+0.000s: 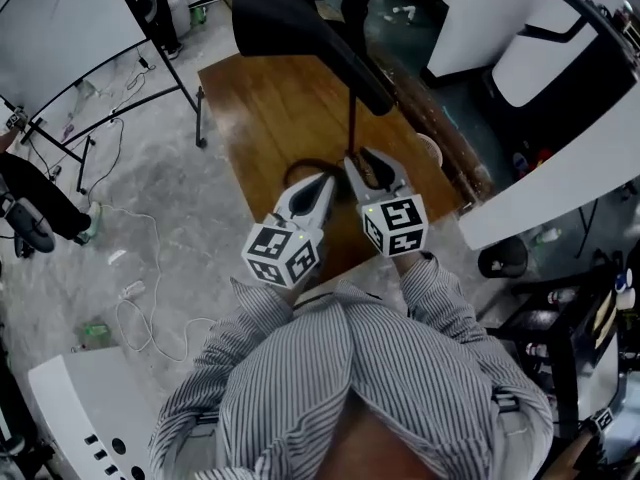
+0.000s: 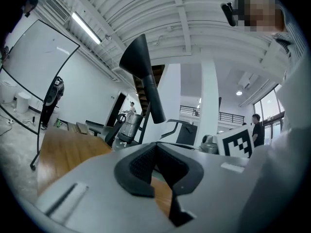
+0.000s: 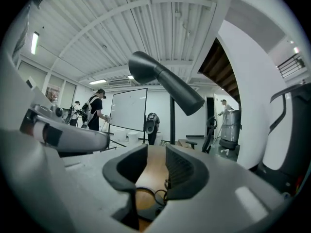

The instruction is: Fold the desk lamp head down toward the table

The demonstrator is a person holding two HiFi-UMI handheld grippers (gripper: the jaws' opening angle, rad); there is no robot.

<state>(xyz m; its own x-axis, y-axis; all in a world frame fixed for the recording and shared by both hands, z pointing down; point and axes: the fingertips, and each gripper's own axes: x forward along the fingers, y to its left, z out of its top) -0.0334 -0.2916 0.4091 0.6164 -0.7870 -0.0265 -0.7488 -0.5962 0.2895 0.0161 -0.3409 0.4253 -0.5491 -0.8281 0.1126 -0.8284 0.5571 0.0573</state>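
Observation:
A black desk lamp stands on the wooden table (image 1: 262,108). Its cone-shaped head (image 1: 285,13) is raised high on a slanted arm above a thin upright pole (image 1: 352,128). In the left gripper view the lamp head (image 2: 139,62) points up, and in the right gripper view the same head (image 3: 163,81) hangs over the pole (image 3: 172,121). My left gripper (image 1: 328,180) is shut and holds nothing. It sits near the table's front edge. Beside it, my right gripper (image 1: 368,160) is open just in front of the pole, with nothing between its jaws. Below them lie the lamp base and its cable (image 3: 151,197).
A whiteboard on a black stand (image 1: 70,28) is on the left, with cables (image 1: 135,303) on the floor. White panels (image 1: 560,178) and a dark stool (image 1: 503,258) crowd the right side. People stand far off in both gripper views.

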